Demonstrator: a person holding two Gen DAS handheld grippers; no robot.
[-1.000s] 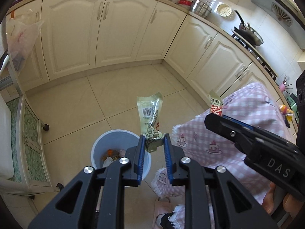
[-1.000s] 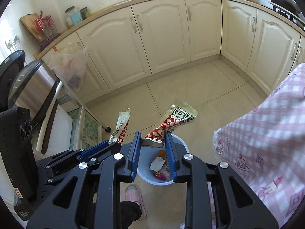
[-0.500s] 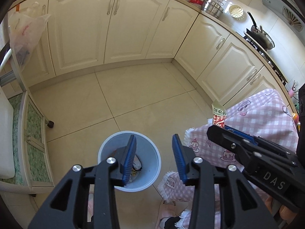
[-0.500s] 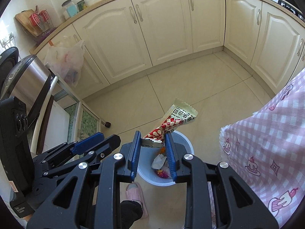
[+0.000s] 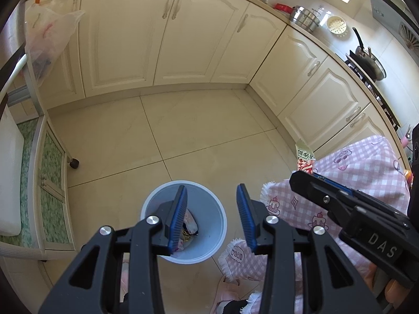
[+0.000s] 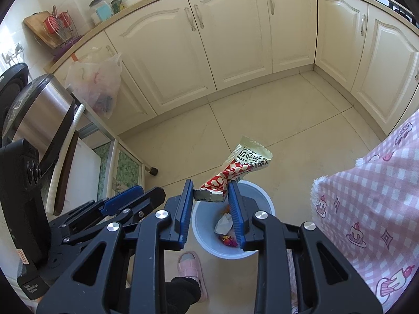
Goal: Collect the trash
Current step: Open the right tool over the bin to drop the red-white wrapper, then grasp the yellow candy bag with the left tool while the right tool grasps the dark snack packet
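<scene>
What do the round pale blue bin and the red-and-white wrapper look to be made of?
Round pale blue bin: probably moulded plastic, with smooth, matte, even-coloured walls and a thin rim. Red-and-white snack wrapper: likely printed plastic film, lightly glossy, with a crimped zigzag end seal, creases, and a silvery inside at the open end.
</scene>
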